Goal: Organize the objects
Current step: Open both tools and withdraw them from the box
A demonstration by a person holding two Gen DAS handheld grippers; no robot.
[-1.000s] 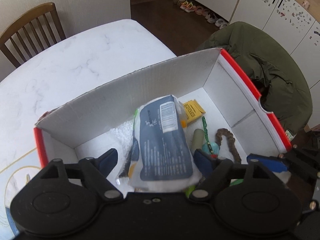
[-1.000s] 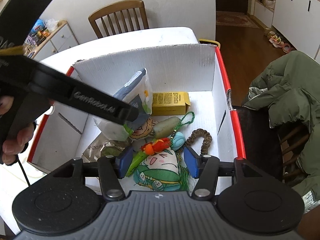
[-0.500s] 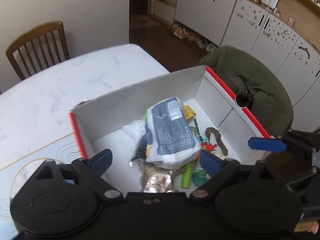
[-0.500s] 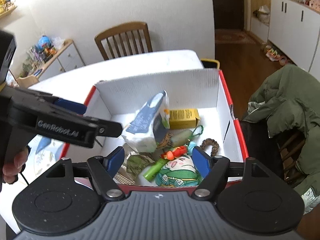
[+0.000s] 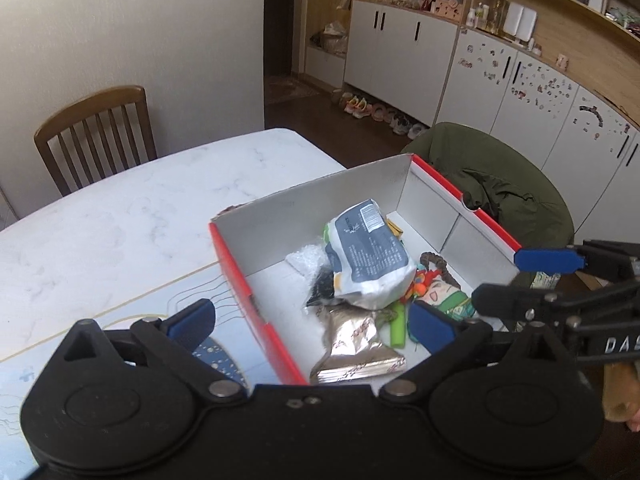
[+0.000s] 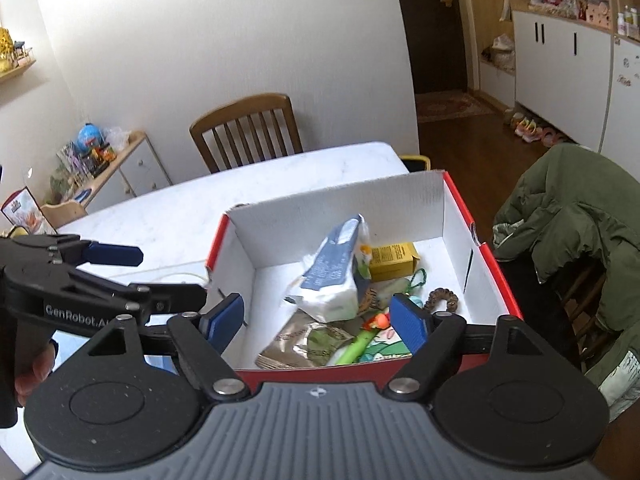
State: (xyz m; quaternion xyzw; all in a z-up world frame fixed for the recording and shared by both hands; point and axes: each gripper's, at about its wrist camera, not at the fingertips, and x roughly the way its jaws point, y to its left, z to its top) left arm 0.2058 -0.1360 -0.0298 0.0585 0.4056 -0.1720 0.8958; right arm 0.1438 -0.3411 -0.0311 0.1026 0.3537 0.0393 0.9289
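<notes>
Your own gripper bodies cut off the near edge of the red-and-white box (image 6: 456, 208) in both wrist views, so you cannot see the whole of what lies at the front. Under the pile, a dark mesh-like item (image 5: 322, 290) and a clear bubbly scrap (image 5: 302, 258) are too buried to name. The yellow carton (image 6: 392, 266) is almost wholly hidden from the left wrist view by the white-and-blue pouch (image 5: 366, 254).

Since 1 second ago, your left gripper (image 5: 310, 322) has let go of that pouch and drawn back and up; the pouch now rests inside the box on top of the other things, and far more of the room shows behind it. Your right gripper (image 6: 318, 320) has also pulled back from the box.

The pouch lies tilted, its long axis running from the near side of the box toward the far wall, barcode end pointing away from you, leaning over a silver foil packet (image 5: 352, 338). A green stick (image 6: 356, 346) and a cartoon plush (image 5: 446, 300) lie just beside it.

Both of your grippers have their blue pads spread wide, with nothing between them. The box sits on the white marble table (image 5: 120, 220).
</notes>
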